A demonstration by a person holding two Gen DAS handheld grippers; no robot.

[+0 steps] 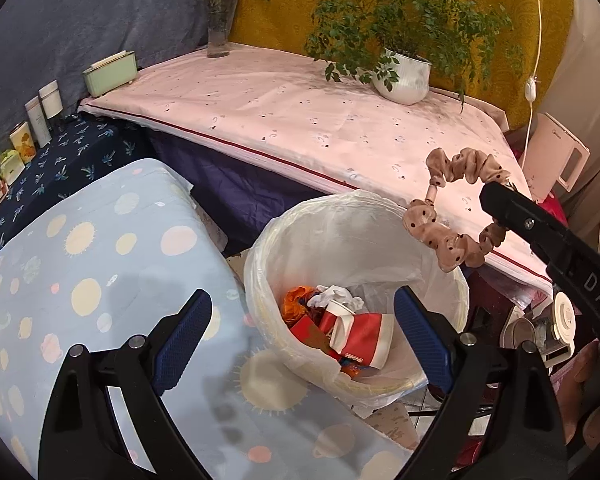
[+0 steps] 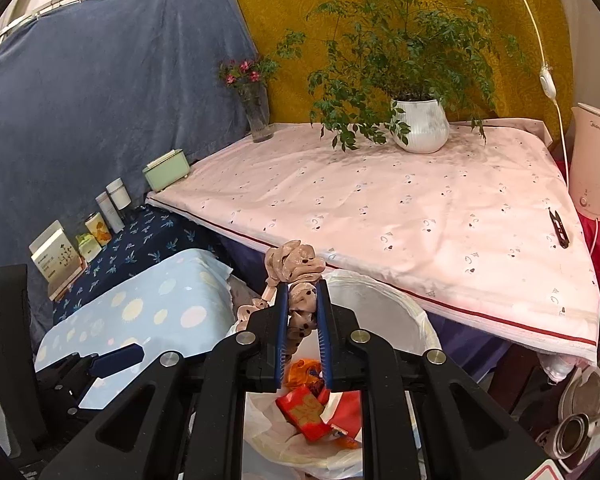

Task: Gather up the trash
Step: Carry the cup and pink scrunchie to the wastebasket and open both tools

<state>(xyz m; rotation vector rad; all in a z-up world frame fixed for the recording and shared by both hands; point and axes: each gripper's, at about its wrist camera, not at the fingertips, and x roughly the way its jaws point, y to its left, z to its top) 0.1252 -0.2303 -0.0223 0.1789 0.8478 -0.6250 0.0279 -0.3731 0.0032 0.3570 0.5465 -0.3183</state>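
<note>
Step in hand: the drop-off, judging by the held piece hanging above the bin; the right gripper (image 2: 304, 312) has its jaws pinched on a polka-dot scrunchie (image 1: 456, 208) and carries it over the far rim of the bin
Next move: the grip likely needs to come a little further over the bin mouth, then let go so the loop falls inside rather than catching on the liner's edge
Table: a wide top under a pale pink cloth (image 1: 284, 120) with small printed motifs and a red hem line, smooth and flat
Blue cover: a light blue cloth (image 1: 84, 264) with cream and pink dots, draped softly just beside the bin
Trash bin: a round bin (image 1: 458, 292) lined with a thin, crinkled translucent bag; red paper cups (image 1: 360, 332), orange wrapping and a white wad lie inside
Left gripper: the left gripper (image 1: 302, 340) hangs over the bin's near side, blue ribbed pads spread wide, nothing between them
Scrunchie: a beige, gathered fabric ring with dark dots, limp and ruffled, pinched at one side, the rest dangling free above the bin's far edge
</note>
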